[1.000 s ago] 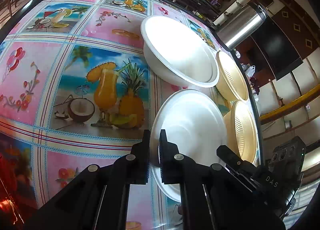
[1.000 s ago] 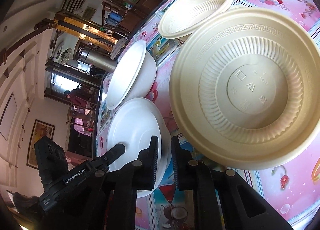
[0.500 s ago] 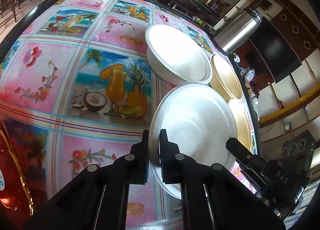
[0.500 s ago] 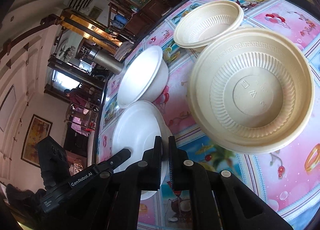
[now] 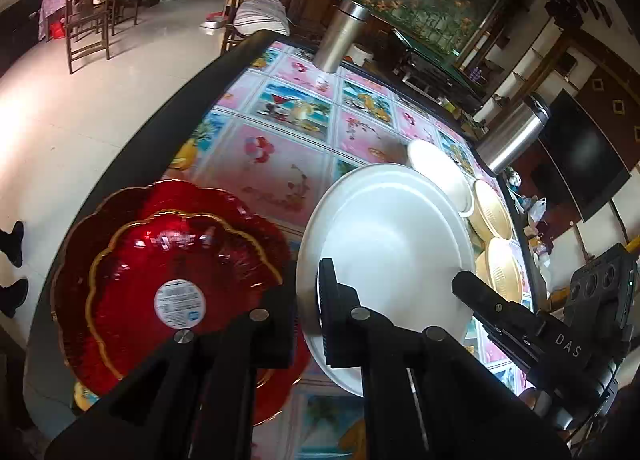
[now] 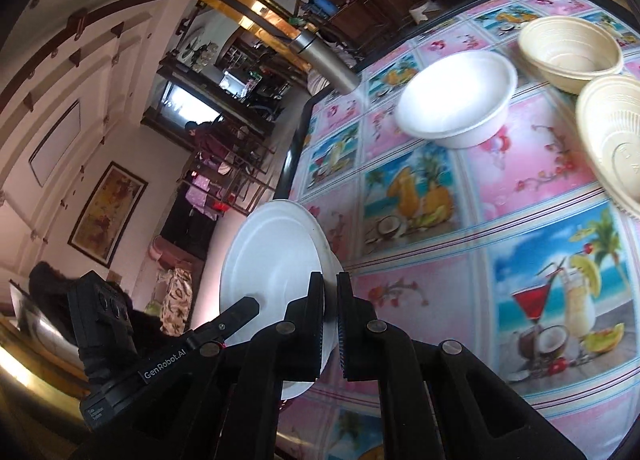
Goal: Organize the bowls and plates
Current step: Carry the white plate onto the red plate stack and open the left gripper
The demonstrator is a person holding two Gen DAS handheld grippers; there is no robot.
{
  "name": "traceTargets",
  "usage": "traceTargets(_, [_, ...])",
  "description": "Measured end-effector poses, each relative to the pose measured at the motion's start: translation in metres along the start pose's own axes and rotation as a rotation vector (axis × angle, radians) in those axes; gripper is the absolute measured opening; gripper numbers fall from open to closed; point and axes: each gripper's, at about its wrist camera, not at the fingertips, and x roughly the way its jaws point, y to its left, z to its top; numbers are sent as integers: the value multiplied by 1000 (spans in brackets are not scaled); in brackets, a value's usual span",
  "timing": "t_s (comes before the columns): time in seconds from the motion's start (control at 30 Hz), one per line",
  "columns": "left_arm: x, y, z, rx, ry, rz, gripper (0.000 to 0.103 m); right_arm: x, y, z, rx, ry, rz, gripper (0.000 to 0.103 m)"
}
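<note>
White foam plate (image 5: 384, 244) is pinched by its rim in both grippers at once: the left gripper (image 5: 306, 312) is closed on the near edge, the right gripper (image 6: 330, 312) on the opposite edge. From the left gripper, the red glass plates (image 5: 168, 276) lie just beside and to the left, lower, so probably the plate goes there, while the bowls (image 6: 456, 100) stay far behind

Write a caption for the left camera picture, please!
Two grippers carry a white plate toward stacked red plates.
</note>
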Motion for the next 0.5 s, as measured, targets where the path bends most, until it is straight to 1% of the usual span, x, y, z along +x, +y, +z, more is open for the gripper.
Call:
traceTargets(0.13, [-19, 33, -7, -29, -19, 60, 8, 24, 32, -16, -48, 47, 22, 6])
traceTargets(0.23, [-23, 55, -12, -55, -7, 91, 8, 42, 49, -31, -77, 73, 19, 6])
traceTargets(0.4, [-16, 78, -20, -77, 24, 131, 8, 70, 57, -50, -89, 126, -12, 6])
traceTargets(0.5, [-6, 88, -22, -86, 52, 146, 8, 83, 60, -55, -106, 140, -39, 6])
